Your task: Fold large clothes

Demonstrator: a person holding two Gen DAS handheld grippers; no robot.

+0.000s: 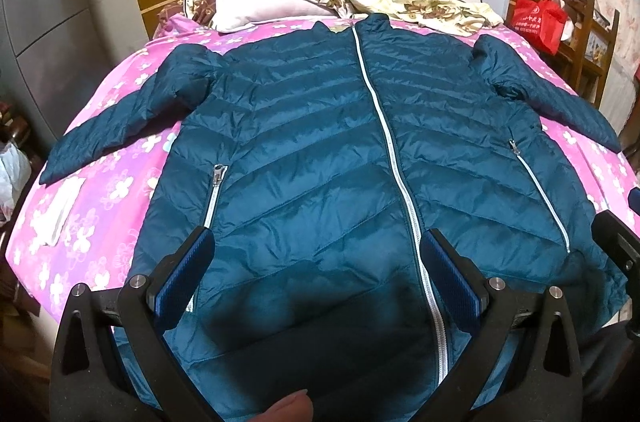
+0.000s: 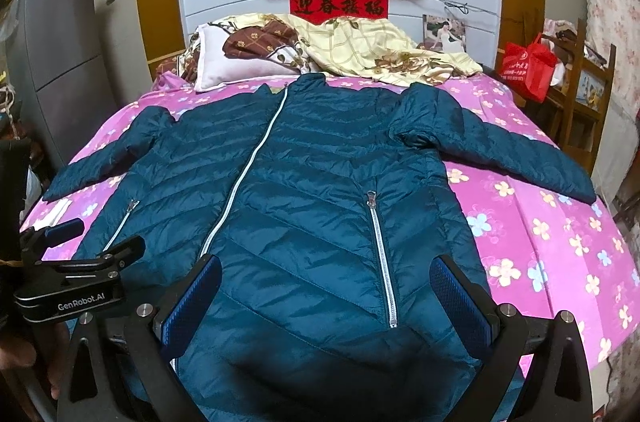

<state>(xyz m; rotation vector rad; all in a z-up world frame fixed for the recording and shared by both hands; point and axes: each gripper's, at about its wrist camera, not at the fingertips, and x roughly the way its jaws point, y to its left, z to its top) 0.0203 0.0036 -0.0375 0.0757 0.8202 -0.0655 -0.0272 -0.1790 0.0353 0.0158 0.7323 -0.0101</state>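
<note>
Teal and quilted, a puffer jacket (image 1: 304, 158) lies spread front-up across a bed covered by a pink floral sheet (image 2: 552, 230), its white centre zipper (image 1: 394, 150) closed and both sleeves stretched out to the sides. The left gripper (image 1: 316, 254) and the right gripper (image 2: 326, 282) hover just above the jacket's hem, each with its blue-padded fingers (image 2: 460, 298) spread wide and holding nothing. Pillows and a yellow floral quilt (image 2: 360, 46) are heaped at the head of the bed beyond the collar.
</note>
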